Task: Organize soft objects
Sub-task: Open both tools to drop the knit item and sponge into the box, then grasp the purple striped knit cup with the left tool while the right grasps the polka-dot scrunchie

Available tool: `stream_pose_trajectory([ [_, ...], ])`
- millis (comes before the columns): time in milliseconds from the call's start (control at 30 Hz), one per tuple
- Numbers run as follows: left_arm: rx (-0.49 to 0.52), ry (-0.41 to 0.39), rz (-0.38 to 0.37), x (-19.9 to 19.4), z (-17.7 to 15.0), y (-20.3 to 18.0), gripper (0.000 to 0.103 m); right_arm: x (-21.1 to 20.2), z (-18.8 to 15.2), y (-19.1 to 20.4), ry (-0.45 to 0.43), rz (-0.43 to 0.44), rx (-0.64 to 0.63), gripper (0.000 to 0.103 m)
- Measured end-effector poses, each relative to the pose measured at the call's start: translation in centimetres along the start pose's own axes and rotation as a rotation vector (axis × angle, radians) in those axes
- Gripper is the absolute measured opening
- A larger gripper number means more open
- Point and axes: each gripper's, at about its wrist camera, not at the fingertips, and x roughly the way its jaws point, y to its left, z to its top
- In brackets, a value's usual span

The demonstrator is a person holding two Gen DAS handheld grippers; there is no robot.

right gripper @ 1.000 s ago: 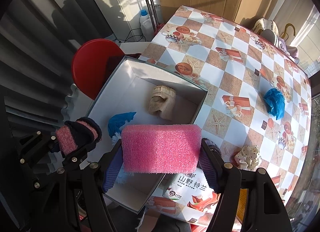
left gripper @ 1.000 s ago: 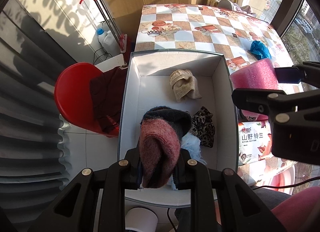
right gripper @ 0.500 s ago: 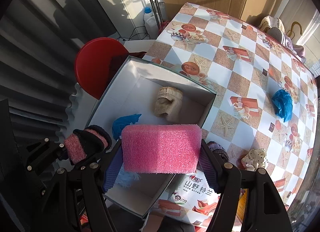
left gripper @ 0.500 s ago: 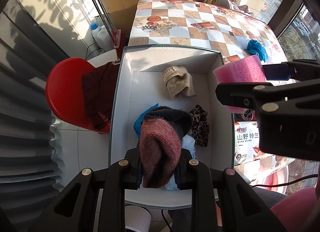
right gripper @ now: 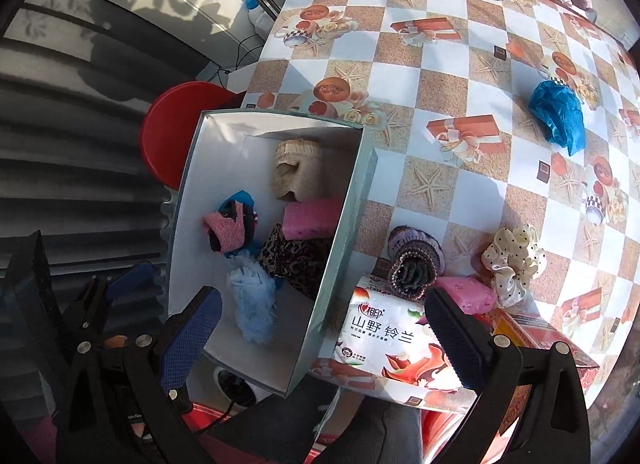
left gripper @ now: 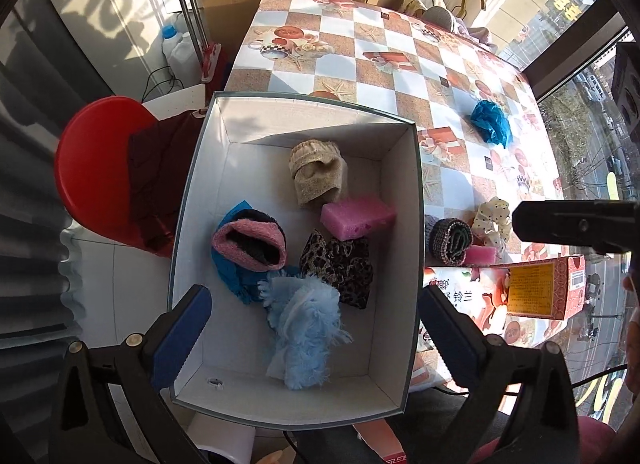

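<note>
The white box [left gripper: 416, 224] holds a pink-and-dark knit hat [left gripper: 250, 244], a pink sponge [left gripper: 358, 216], a beige knit piece [left gripper: 318, 172], a leopard cloth [left gripper: 340, 260] and a pale blue fluffy piece [left gripper: 304, 324]. My left gripper [left gripper: 316, 324] hangs above the box's near end, jaws opening, pads touching nothing. My right gripper [right gripper: 324, 334] is over the box's right wall, jaws opening, nothing between the pads. The hat [right gripper: 228, 228] and sponge [right gripper: 312, 216] lie loose in the box.
On the checked table right of the box lie a dark knit roll [right gripper: 414, 268], a small pink sponge [right gripper: 466, 294], a dotted scrunchie [right gripper: 512, 264] and a blue crumpled piece [right gripper: 558, 112]. A tissue pack [right gripper: 392, 340] and red carton [left gripper: 540, 292] sit near. A red stool [left gripper: 92, 168] stands left.
The left gripper let go of the knit hat and the right gripper let go of the pink sponge; both now lie in the box. The right gripper swung rightwards towards the table.
</note>
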Motion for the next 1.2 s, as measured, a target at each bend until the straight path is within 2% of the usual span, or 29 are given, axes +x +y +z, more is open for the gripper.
stream_pose_trajectory([
  [67,0.031,-0.001,-0.023,0.0,1.0,-1.6,0.103,-2.3,-0.3,-3.3,-0.005,-0.001,0.051,0.102],
  [167,0.093,0.011,-0.044,0.6,2.7,-4.8,0.103,-5.3,-0.7,-8.2,-0.026,-0.075,0.094,0.102],
  [300,0.179,0.056,-0.055,2.0,4.1,-9.8,0.103,-5.7,-0.2,-14.5,0.037,-0.186,0.131,0.102],
  [400,0.236,0.117,-0.024,4.2,4.6,-13.0,0.103,-3.3,0.6,-17.9,0.114,-0.208,0.129,0.102],
  [500,0.254,0.183,0.024,6.9,4.8,-15.3,0.103,0.3,1.6,-19.7,0.203,-0.196,0.082,0.102],
  [633,0.255,0.28,0.076,10.6,5.6,-17.3,0.103,6.2,3.3,-20.1,0.338,-0.201,-0.03,0.102],
  [800,0.247,0.374,0.125,13.9,6.4,-18.3,0.103,10.8,5.0,-20.1,0.405,-0.22,-0.116,0.102],
  [900,0.277,0.425,0.164,15.7,6.5,-18.9,0.103,12.3,5.3,-20.5,0.406,-0.271,-0.15,0.102],
  [1033,0.263,0.478,0.174,17.7,7.0,-19.1,0.103,12.4,5.0,-22.6,0.314,-0.476,-0.176,0.102],
  [1100,0.252,0.502,0.17,18.5,7.3,-19.0,0.103,11.4,4.7,-24.9,0.275,-0.429,-0.087,0.102],
  [1200,0.221,0.573,0.141,20.2,7.6,-18.8,0.103,10.0,3.4,-28.6,0.239,-0.422,0.016,0.102],
])
